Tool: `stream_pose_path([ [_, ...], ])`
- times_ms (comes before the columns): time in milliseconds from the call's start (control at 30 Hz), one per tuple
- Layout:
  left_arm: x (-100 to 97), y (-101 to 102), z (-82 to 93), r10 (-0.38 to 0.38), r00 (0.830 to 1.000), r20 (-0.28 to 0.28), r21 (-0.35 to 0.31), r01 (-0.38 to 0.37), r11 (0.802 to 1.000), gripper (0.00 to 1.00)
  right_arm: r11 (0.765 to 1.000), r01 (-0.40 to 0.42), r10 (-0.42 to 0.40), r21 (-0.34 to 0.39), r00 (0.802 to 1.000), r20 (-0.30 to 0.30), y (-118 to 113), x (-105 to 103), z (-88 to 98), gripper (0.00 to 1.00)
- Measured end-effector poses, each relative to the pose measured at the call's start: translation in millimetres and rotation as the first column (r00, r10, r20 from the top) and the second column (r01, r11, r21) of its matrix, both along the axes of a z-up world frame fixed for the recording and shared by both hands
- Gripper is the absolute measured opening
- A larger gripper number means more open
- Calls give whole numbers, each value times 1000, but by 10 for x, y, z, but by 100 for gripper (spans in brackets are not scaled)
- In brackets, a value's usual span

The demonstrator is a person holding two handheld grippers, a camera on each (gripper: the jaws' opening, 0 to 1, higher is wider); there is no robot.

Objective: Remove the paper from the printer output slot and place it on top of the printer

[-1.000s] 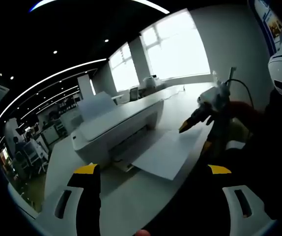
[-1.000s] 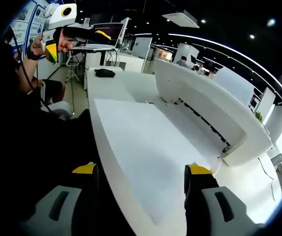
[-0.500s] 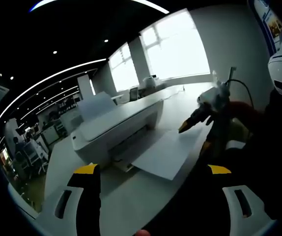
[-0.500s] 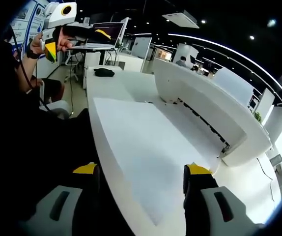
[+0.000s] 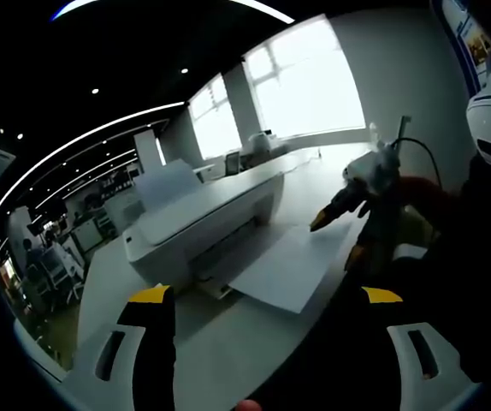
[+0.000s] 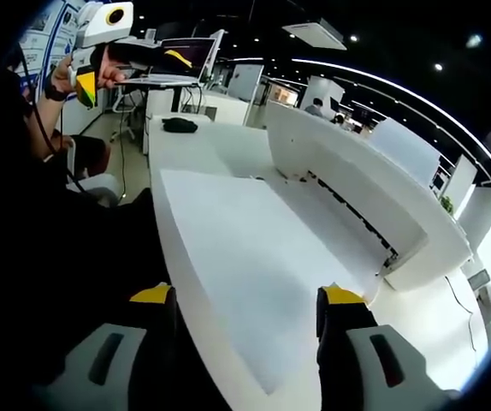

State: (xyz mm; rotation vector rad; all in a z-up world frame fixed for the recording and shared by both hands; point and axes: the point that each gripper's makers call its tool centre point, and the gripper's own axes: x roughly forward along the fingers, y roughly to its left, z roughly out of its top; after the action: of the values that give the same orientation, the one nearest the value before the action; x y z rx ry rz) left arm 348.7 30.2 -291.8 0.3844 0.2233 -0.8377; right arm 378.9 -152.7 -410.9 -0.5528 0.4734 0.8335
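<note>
The printer (image 5: 203, 224) stands on the worktop (image 5: 254, 342), its flat top bare apart from the raised rear flap (image 5: 167, 182). The paper (image 5: 292, 265) juts out of the front slot over the worktop edge, with open air beyond it. The right gripper (image 5: 335, 231) sits at the sheet's far corner, its jaws apart on either side of the edge. In front of the left gripper (image 5: 267, 295) the worktop lies bare up to the printer. A dark object (image 6: 180, 126) lies at the worktop's far end.
</note>
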Motion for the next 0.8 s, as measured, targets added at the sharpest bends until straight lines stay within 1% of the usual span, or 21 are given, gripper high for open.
stream_pose_path([
  [367, -3, -5, -2, -2, 1000, 0, 3, 2, 1000, 90, 1000, -1, 1, 4, 1000, 6, 2, -4, 11, 58],
  [533, -1, -9, -9, -3, 1000, -2, 4, 3, 1000, 90, 1000, 0, 0, -5, 1000, 14, -2, 12, 12, 54],
  [800, 1, -9, -11, -2, 1000, -3, 4, 2, 1000, 90, 1000, 4, -4, -11, 1000, 20, -8, 25, 18, 53],
])
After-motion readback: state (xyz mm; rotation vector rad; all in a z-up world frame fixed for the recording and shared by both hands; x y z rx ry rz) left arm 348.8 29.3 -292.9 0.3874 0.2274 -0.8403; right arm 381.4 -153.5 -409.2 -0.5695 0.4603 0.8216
